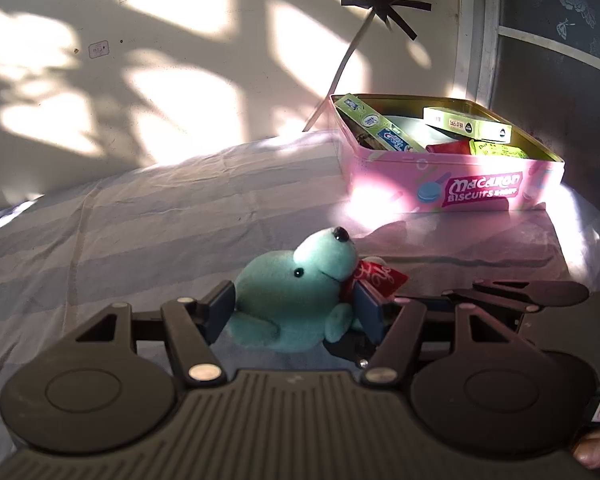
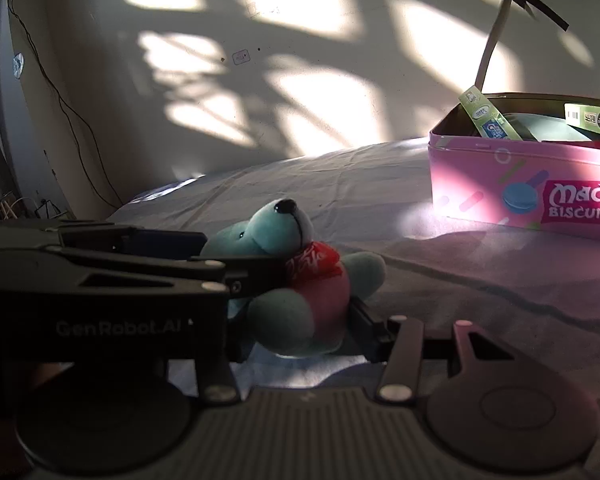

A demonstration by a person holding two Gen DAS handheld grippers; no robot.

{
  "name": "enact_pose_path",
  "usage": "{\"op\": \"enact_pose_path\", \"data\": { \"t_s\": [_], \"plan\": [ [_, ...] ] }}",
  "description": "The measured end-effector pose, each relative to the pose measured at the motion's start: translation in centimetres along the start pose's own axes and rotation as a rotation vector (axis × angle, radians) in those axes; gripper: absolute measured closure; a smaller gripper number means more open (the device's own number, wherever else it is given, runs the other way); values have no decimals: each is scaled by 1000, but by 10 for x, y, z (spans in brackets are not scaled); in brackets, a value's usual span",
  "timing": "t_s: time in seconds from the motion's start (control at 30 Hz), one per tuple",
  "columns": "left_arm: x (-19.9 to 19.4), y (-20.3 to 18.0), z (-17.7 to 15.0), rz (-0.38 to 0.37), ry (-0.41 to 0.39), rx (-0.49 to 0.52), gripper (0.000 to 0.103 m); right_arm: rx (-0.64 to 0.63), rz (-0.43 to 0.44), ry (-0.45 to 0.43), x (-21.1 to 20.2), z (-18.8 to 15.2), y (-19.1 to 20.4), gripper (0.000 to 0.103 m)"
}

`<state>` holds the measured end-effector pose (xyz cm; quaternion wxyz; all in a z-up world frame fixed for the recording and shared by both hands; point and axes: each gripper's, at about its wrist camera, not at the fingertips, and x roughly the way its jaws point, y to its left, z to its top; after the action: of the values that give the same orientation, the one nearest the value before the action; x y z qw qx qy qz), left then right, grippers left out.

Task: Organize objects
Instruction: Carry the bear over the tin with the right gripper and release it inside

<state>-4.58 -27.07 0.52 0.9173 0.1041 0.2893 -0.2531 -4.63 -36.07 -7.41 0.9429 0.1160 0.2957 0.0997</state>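
Plush bear (image 1: 296,300) between left claw (image 1: 296,308) pads.

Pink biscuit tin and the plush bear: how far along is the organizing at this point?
Done: the pink tin already holds several boxes and packets. In hand: the teal plush bear sits between the pads of both the left gripper and the right gripper, low over the striped sheet. Left: carrying the bear over to the tin; it is not inside yet.

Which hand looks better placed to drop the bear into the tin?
Probably the right gripper: it flanks the bear on the side nearer the tin; the left gripper sits farther off.
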Motion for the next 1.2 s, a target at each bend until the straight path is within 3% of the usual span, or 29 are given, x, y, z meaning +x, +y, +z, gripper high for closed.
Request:
{"op": "enact_pose_path", "data": {
  "t_s": [0.63, 0.97, 1.2],
  "plan": [
    [1, -15, 16, -5, -33, 38, 37, 13, -15, -53, -7, 10, -13, 56],
    [22, -55, 86, -167, -114, 68, 37, -11, -149, -231, -40, 51, -67, 56],
    [72, -90, 146, -263, -126, 33, 37, -87, -253, -241, -36, 111, -122, 56]
  ]
}}
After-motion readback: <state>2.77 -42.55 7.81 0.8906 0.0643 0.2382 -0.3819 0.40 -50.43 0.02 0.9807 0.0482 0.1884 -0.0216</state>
